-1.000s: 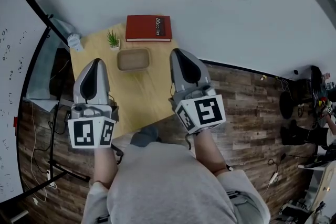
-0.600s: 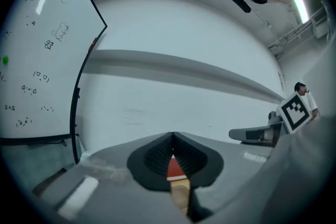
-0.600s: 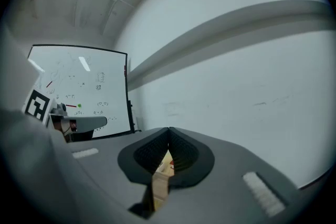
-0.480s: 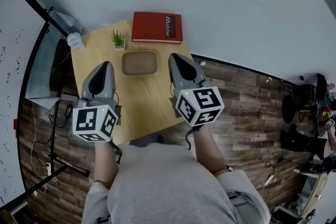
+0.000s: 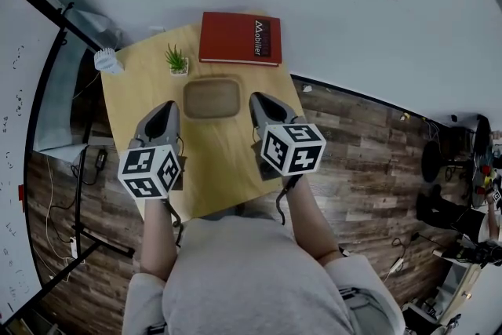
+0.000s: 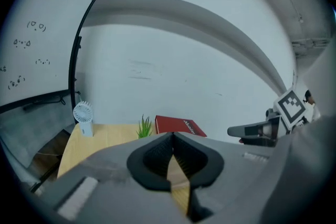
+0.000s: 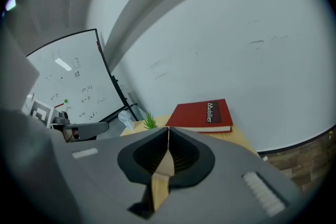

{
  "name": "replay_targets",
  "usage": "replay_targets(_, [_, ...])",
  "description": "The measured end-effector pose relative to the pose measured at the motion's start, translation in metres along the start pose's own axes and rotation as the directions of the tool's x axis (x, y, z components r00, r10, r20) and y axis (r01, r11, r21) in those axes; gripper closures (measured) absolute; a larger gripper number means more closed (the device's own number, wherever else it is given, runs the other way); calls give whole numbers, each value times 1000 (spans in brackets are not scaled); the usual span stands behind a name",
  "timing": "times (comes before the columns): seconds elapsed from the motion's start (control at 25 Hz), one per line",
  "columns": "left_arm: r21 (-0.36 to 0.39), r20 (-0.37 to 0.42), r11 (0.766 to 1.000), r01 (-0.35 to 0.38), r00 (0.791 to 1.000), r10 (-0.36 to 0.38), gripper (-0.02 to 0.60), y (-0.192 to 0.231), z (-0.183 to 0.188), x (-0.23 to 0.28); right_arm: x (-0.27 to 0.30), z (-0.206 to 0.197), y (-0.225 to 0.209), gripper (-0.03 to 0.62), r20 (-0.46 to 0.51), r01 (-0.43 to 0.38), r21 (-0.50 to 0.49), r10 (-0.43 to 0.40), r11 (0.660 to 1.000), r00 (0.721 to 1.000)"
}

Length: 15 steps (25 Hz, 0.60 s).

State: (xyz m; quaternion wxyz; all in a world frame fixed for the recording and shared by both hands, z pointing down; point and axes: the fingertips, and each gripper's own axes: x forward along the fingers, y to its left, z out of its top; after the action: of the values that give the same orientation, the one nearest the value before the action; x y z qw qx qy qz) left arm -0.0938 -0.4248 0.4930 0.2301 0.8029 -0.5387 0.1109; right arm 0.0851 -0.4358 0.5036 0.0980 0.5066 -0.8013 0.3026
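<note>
Both pairs of jaws are pressed together on nothing; the left gripper (image 5: 167, 109) and right gripper (image 5: 260, 100) hover over the wooden table (image 5: 223, 169), flanking the shallow tray (image 5: 212, 99); any grasp, I judge, needs them parted first, clear of the small plant (image 5: 176, 59) just behind.

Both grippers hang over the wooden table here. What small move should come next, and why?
Probably open both jaws. The left gripper and right gripper each have jaws closed together on nothing. In the head view their tips flank the shallow tan rounded-rectangle tray on the light wooden table, apparently touching nothing. Shut jaws could not take its rim.
</note>
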Motion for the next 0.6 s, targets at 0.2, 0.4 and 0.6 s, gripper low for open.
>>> replay_targets(0.2, [-66,-114,998,11,993,-18,540,13,-30,25,25,-24,-16,560,-83,16,69,-10,998,996])
replay_targets(0.4, [-132,-189,991,16,981,-40,478,24,-50,47,45,-39,-28,515,-141,31,113,-14,993,990])
replay_targets(0.6, [-186,-227,982,18,972,-61,438,32,-66,64,61,-57,-37,465,-194,51,147,-22,988,981])
